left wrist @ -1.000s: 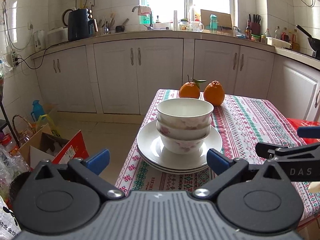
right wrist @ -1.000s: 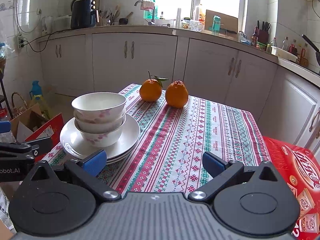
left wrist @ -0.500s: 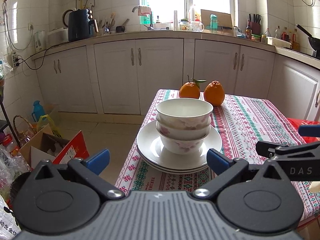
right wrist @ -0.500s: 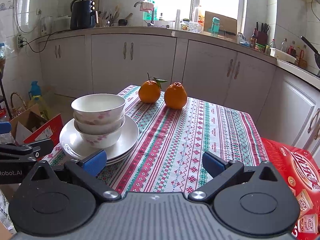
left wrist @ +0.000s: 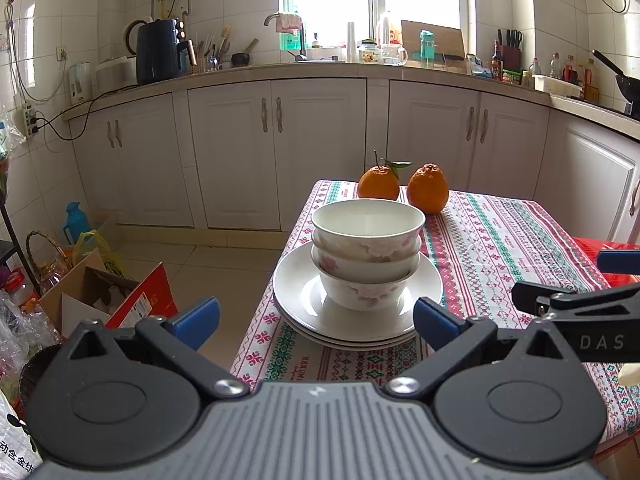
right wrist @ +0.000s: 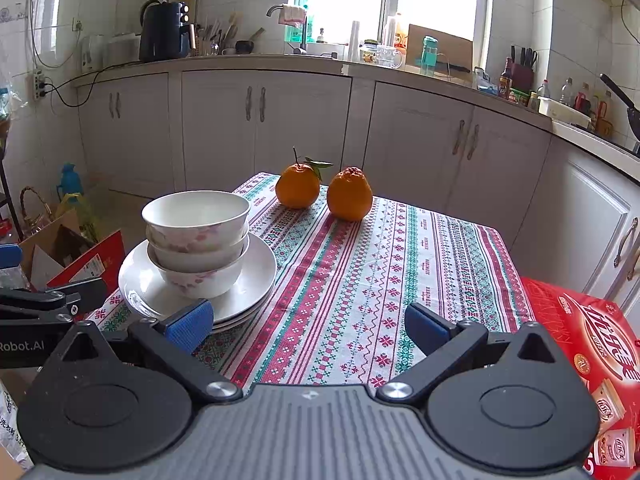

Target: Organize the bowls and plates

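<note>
Three white bowls (left wrist: 367, 248) with pink flowers are nested in a stack on a stack of white plates (left wrist: 296, 300) at the table's near left corner. They also show in the right wrist view: the bowls (right wrist: 197, 236) and the plates (right wrist: 256, 276). My left gripper (left wrist: 316, 320) is open and empty, just in front of the plates. My right gripper (right wrist: 308, 326) is open and empty, over the tablecloth to the right of the plates. Each gripper shows at the edge of the other's view.
Two oranges (left wrist: 402, 188) sit at the far end of the patterned tablecloth (right wrist: 360, 280). A red box (right wrist: 592, 340) lies at the table's right. Cardboard boxes (left wrist: 100, 292) and bags stand on the floor to the left. Kitchen cabinets (left wrist: 280, 152) run behind.
Both grippers have barely moved; the right wrist view has shifted slightly toward the table. The bowls and plates have not moved.
</note>
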Demonstrator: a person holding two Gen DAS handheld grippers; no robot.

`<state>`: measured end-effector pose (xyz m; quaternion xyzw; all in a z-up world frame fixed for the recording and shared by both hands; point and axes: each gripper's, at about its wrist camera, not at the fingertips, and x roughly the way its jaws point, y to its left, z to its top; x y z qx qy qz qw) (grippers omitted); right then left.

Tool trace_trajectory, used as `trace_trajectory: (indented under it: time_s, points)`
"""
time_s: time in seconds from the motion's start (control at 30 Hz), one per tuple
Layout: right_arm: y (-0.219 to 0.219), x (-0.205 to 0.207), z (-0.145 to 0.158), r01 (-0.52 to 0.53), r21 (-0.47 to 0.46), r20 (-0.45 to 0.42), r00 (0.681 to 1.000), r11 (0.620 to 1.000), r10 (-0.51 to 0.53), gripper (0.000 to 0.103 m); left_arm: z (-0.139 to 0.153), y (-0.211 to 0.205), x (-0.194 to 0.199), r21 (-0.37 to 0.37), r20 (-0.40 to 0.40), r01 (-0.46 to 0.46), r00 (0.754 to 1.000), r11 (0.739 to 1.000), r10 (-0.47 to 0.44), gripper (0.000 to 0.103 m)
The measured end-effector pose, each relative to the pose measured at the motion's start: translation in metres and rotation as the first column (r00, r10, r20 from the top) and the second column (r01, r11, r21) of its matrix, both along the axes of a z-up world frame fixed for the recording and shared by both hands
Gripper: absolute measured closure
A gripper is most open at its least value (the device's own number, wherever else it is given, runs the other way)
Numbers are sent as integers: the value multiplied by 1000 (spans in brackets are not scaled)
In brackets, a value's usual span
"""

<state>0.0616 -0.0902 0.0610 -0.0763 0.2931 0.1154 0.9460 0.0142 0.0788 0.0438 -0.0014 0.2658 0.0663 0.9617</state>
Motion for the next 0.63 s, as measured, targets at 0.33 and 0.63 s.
trace_trajectory:
  time_s: [0.33,0.63]
  points:
    - [0,0,0,1,-2,0,1000,1000,-1,0,0,0,0,0,-1,0,1000,1000,0,1]
    - [0,0,0,6,-5,3,1000,1000,-6,0,0,0,0,1,-1,1,1000,1000,-1,1]
